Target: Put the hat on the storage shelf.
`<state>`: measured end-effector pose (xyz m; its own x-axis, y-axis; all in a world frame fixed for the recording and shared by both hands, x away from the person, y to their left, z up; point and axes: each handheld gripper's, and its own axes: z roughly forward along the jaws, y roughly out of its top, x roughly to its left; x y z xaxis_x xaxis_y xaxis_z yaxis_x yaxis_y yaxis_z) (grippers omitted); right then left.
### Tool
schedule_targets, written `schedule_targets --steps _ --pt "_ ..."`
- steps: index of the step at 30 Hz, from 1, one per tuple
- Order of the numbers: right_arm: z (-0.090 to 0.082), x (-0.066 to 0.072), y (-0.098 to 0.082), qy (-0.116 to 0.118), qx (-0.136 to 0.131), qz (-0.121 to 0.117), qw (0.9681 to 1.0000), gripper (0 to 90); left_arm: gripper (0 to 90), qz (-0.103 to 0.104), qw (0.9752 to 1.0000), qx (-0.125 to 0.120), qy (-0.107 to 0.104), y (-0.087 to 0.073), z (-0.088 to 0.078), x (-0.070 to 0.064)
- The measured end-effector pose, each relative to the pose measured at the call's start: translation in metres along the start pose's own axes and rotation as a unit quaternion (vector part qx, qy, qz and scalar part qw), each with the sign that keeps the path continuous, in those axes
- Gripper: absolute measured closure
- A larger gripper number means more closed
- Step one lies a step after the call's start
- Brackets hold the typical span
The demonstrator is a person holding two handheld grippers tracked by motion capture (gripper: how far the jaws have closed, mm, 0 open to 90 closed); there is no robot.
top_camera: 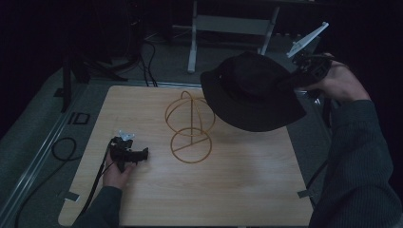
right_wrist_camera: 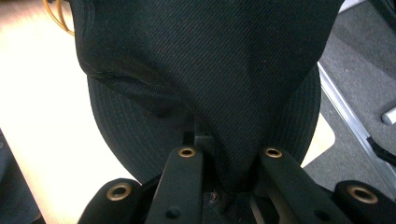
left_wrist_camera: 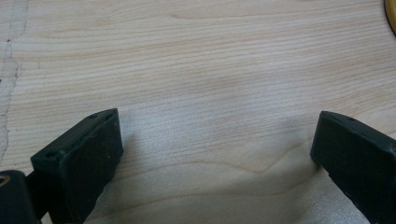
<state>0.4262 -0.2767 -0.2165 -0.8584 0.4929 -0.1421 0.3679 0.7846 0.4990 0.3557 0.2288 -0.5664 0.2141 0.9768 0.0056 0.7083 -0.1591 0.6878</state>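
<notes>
A black bucket hat (top_camera: 249, 90) hangs in the air over the table's far right, just right of a gold wire hat stand (top_camera: 190, 126). My right gripper (top_camera: 306, 71) is shut on the hat's fabric (right_wrist_camera: 224, 70), which is pinched between the two jaws in the right gripper view. The stand has a round wire top and a ring base on the wood. My left gripper (top_camera: 135, 154) rests low on the table at the left, left of the stand's base. In the left gripper view it (left_wrist_camera: 215, 154) is open, with bare wood between its jaws.
The light wooden table (top_camera: 237, 190) is bounded by grey floor on all sides. Cables (top_camera: 62, 147) lie on the floor at the left. A grey metal frame (top_camera: 228, 26) stands beyond the table's far edge. A sliver of the stand's ring (left_wrist_camera: 391, 16) shows at the top right.
</notes>
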Motion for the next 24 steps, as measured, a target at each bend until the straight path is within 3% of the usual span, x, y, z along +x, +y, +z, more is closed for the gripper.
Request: schedule_targets --steps 24 --pt "0.001 0.016 0.026 0.027 -0.026 -0.040 0.9985 85.3 2.5 0.000 1.0000 0.000 0.000 0.000 0.000 0.000"
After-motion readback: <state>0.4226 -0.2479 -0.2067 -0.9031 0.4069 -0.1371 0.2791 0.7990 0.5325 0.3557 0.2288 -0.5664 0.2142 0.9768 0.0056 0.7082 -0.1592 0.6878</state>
